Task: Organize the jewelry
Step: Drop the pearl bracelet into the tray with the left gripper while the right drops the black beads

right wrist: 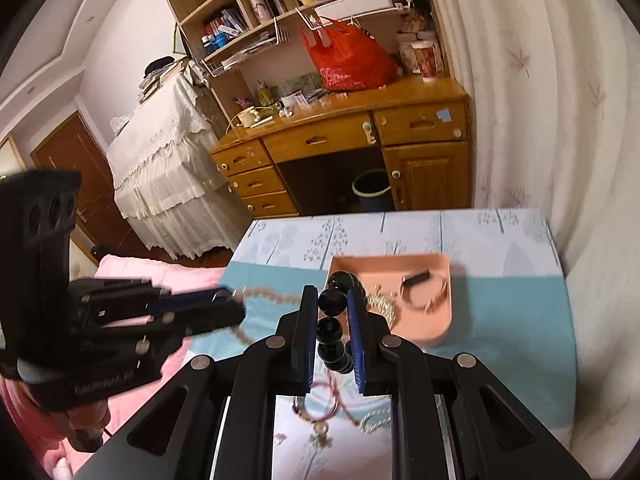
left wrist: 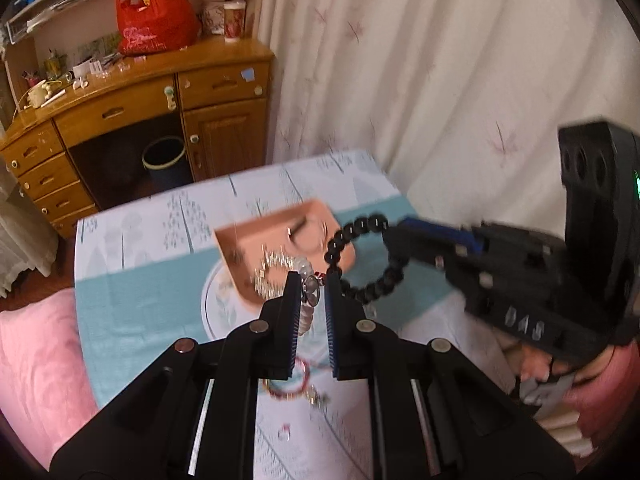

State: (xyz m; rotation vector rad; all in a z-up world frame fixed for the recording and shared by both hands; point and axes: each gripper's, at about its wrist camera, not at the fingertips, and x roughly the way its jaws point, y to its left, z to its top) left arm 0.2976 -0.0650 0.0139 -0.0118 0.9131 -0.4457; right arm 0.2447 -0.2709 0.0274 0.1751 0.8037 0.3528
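Above the table [right wrist: 500, 236], a black bead bracelet [right wrist: 332, 332] is pinched in the right gripper [right wrist: 332, 304]. Left gripper [left wrist: 313, 292] is clamped on a pale bead strand [left wrist: 309, 312]. Both hang over the pink tray [right wrist: 436, 320], which holds a chain [right wrist: 382, 304] and bangle [right wrist: 424, 292]. More jewelry [right wrist: 320, 408] lies on the cloth below.

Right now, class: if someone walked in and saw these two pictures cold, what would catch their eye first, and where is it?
First, the black bead bracelet pinched in the right gripper, hanging above the pink tray on the blue patterned tablecloth. Next, the left gripper shut on a pale bead bracelet over the same tray. Behind, a bright red bag sits on the wooden desk.
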